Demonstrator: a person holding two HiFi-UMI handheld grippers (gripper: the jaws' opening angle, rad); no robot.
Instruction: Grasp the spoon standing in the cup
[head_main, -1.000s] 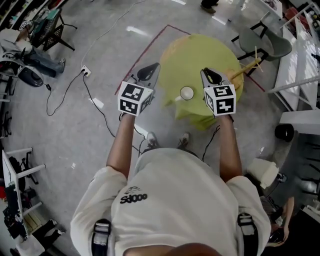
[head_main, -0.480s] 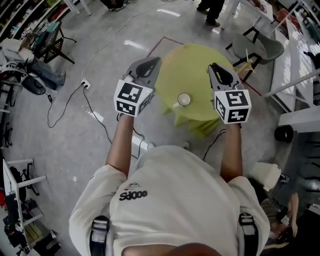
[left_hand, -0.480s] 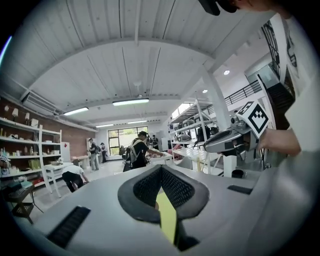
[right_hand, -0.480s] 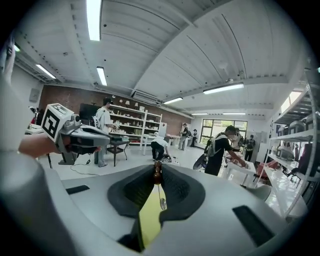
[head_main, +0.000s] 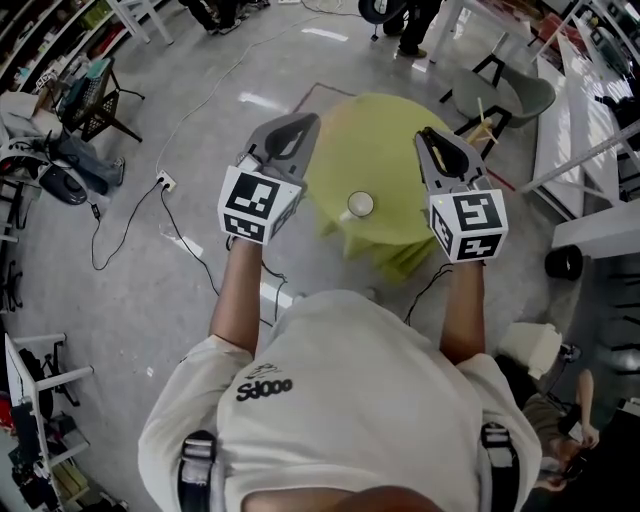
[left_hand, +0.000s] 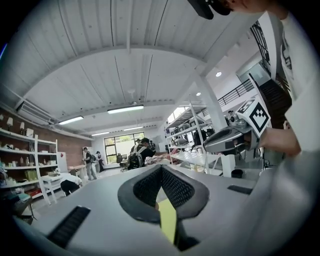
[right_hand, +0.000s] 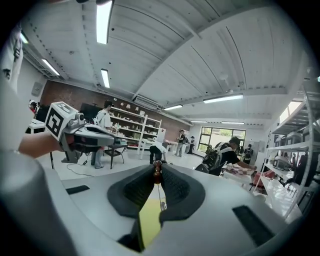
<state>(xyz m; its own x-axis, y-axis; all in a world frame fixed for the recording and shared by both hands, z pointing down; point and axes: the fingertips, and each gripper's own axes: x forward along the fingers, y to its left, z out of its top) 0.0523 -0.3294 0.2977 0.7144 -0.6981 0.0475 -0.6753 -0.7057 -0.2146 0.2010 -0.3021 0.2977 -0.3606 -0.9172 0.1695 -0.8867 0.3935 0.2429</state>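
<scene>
Since a second ago both grippers have drawn outward from the cup (head_main: 360, 205). The right gripper's marker cube (head_main: 466, 225) then sat just beside the cup and now stands clear of it, while the left cube (head_main: 250, 205) has moved a little further to the other side. The cup is small, round and white. It stands upright on the round bench (head_main: 390, 130), whose yellow-green cloth hangs in soft folds at the near edge, and from the head view it lies between the two grippers. The right gripper (head_main: 428, 138) has its jaws drawn narrow, pinching the spoon (right_hand: 157, 174) at their tips. The spoon shows as a thin pale shaft ending in a dark red-brown knob, held up and away from the cup. The left gripper (head_main: 306, 124) has its jaws closed tip to tip with nothing between them. Both grippers have smooth grey shells. Their pads (right_hand: 135, 192) are dark rubber with a fine ribbed grain. The floor (head_main: 150, 270) is glossy grey with cables trailing over it.
</scene>
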